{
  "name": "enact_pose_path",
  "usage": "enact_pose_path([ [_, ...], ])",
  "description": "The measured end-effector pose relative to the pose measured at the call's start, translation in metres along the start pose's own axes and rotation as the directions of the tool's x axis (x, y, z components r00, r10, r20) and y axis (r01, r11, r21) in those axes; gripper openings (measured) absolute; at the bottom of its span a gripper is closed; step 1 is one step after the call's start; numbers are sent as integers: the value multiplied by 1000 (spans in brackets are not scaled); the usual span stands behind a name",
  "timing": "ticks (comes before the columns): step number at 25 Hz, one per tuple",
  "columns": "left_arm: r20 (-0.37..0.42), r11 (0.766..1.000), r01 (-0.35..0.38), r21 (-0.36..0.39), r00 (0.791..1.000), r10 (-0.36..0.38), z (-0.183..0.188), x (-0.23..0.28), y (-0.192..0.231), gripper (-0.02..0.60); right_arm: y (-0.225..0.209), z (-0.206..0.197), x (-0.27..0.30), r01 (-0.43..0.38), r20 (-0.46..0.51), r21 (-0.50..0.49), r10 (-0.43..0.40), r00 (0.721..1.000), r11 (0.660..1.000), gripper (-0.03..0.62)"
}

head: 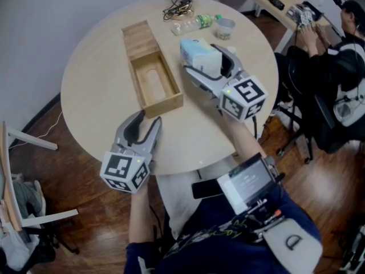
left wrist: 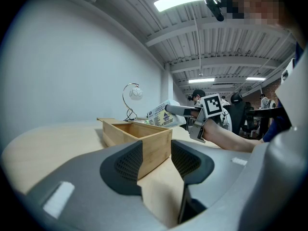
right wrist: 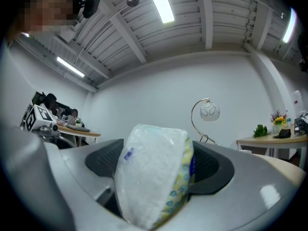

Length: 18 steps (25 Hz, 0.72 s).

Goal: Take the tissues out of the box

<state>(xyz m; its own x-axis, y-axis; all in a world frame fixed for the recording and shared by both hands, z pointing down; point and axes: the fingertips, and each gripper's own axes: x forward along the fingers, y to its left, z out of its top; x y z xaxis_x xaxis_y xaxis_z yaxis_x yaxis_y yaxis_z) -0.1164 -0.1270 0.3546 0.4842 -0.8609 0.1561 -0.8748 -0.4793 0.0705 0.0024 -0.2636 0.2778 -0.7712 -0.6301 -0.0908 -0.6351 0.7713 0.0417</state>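
Looking down, the biggest thing in front of me is the round pale table (head: 97,79). Lying on it, left of centre, is the long wooden box (head: 151,67). It is open at the top, and I can see straight down to the oval slot in its bottom.

My right gripper (head: 205,61) comes next, reaching in level over the table on the box's right side. Its jaws stand wide but are full, because the tissue pack (head: 199,56) is wedged between them. The right gripper view shows the white plastic-wrapped pack (right wrist: 154,172), with its yellow patterned edge, pressed against both dark pads. That puts the tissues outside the box, just beside its right wall, in my right gripper (right wrist: 156,162).

My left gripper (head: 148,119) rests low at the table's near edge, pointing at the box's near end. Its jaws are apart and grip nothing. In the left gripper view the box's near corner (left wrist: 154,148) shows in the gap of my left gripper (left wrist: 156,162) (close, though neither pad presses on it). Beyond it the tissue pack (left wrist: 161,114) is carried above the table.

Smaller things sit at the far edge: a clear bottle (head: 197,23) lying on its side, a small cup (head: 226,27) beside it, and a tangle of cable (head: 178,5).
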Motion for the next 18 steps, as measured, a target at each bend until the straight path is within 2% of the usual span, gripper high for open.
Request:
enact_pose_path([
  [18, 0, 1000, -1, -1, 1000, 1, 0, 2, -1, 192, -8, -21, -7, -7, -61, 6, 7, 998, 1000, 417],
])
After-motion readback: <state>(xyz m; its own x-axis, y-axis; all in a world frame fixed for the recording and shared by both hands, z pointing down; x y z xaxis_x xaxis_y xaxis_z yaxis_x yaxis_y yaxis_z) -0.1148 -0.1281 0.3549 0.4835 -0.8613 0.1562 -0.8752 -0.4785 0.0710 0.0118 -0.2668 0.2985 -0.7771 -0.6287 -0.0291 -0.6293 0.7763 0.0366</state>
